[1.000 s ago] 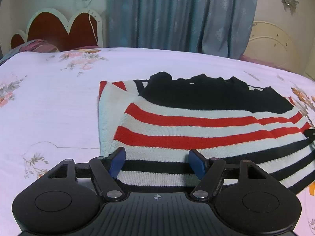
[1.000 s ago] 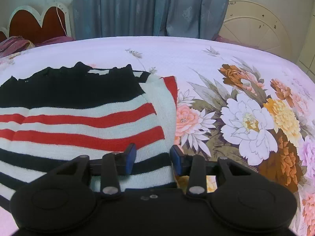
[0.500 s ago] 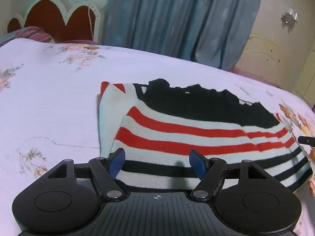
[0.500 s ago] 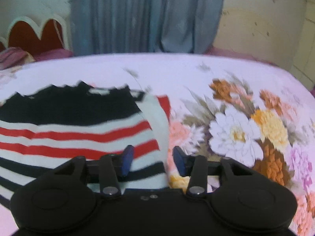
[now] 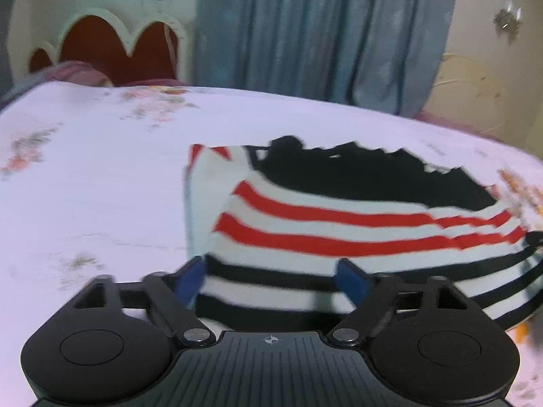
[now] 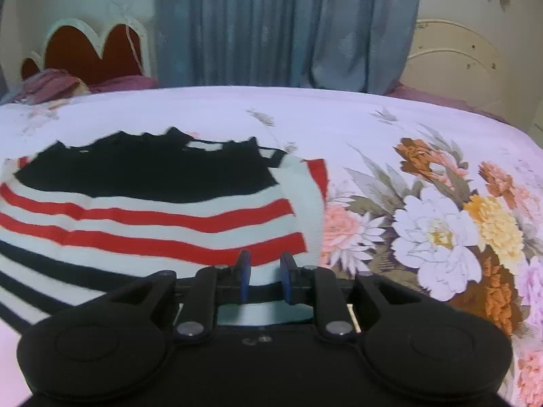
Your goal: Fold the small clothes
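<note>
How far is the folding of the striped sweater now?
Done: the red, white and black striped knitted sweater lies on the floral bedsheet with its side parts already folded inward. In hand: the left claw is wide open and the right claw narrower, both at the near hem, neither gripping. Left: folding the hem up.

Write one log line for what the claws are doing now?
left claw: open, at sweater hem | right claw: narrower gap, hem between fingers | bed: sweater lying on it

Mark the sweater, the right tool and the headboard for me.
sweater [image 5: 339,217]: left wrist view, on a red stripe across the middle.
right tool [image 6: 264,276]: right wrist view, midway between the blue fingertips, over the sweater's near edge.
headboard [image 6: 88,51]: right wrist view, on the red scalloped panel.
</note>
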Tool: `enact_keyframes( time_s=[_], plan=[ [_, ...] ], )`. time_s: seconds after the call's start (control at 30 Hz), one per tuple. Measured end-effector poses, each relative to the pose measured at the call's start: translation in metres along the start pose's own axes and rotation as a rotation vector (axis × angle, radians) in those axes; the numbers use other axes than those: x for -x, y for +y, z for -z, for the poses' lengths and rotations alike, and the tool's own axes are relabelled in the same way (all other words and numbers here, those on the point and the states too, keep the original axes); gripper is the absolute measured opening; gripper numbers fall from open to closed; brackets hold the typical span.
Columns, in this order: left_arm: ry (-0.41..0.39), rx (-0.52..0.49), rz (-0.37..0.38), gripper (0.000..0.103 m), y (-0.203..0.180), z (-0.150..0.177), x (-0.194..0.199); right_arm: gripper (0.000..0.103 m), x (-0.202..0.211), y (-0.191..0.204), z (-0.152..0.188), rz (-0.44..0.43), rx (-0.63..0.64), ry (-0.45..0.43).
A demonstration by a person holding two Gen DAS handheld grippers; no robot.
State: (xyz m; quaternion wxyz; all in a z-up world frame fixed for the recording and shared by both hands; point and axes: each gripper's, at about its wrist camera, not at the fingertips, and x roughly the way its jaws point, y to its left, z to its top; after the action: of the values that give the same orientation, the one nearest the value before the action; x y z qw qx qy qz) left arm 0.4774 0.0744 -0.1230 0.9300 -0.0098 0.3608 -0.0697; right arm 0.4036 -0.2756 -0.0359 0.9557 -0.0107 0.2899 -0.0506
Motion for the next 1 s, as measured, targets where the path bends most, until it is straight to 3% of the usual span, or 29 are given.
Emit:
enact_keyframes(
  time_s=[0.2,0.27,0.33,0.43,0.77,0.8,0.87,0.9,1.0],
  plan=[
    [0.029,0.102,-0.080,0.093,0.017,0.019,0.022,0.018,0.003,0.010,0.002,-0.104,0.002,-0.002],
    [0.027,0.240,-0.108,0.092,0.029,0.031,0.039,0.019,0.003,0.015,0.002,-0.137,0.005,-0.003],
    [0.008,0.445,-0.054,0.091,0.041,0.051,0.054,0.019,0.003,0.023,0.001,-0.169,0.018,-0.008],
    [-0.012,0.641,0.048,0.089,0.046,0.077,0.057,0.019,0.000,0.035,-0.002,-0.214,0.027,-0.010],
    [-0.198,0.900,0.093,0.089,0.042,0.068,0.002,0.013,-0.013,0.068,-0.013,-0.303,0.049,0.012],
    [-0.209,0.903,0.089,0.084,0.043,0.064,-0.005,0.010,-0.015,0.071,-0.014,-0.311,0.055,0.016],
    [-0.197,0.929,0.084,0.042,0.049,0.057,-0.019,0.006,-0.018,0.081,-0.018,-0.326,0.069,0.019],
    [-0.163,0.962,0.107,0.028,0.056,0.055,-0.029,0.006,-0.020,0.086,-0.019,-0.330,0.077,0.020],
    [-0.178,1.006,0.187,0.024,0.068,0.054,-0.032,0.004,-0.021,0.100,-0.026,-0.350,0.091,0.016]
  ],
)
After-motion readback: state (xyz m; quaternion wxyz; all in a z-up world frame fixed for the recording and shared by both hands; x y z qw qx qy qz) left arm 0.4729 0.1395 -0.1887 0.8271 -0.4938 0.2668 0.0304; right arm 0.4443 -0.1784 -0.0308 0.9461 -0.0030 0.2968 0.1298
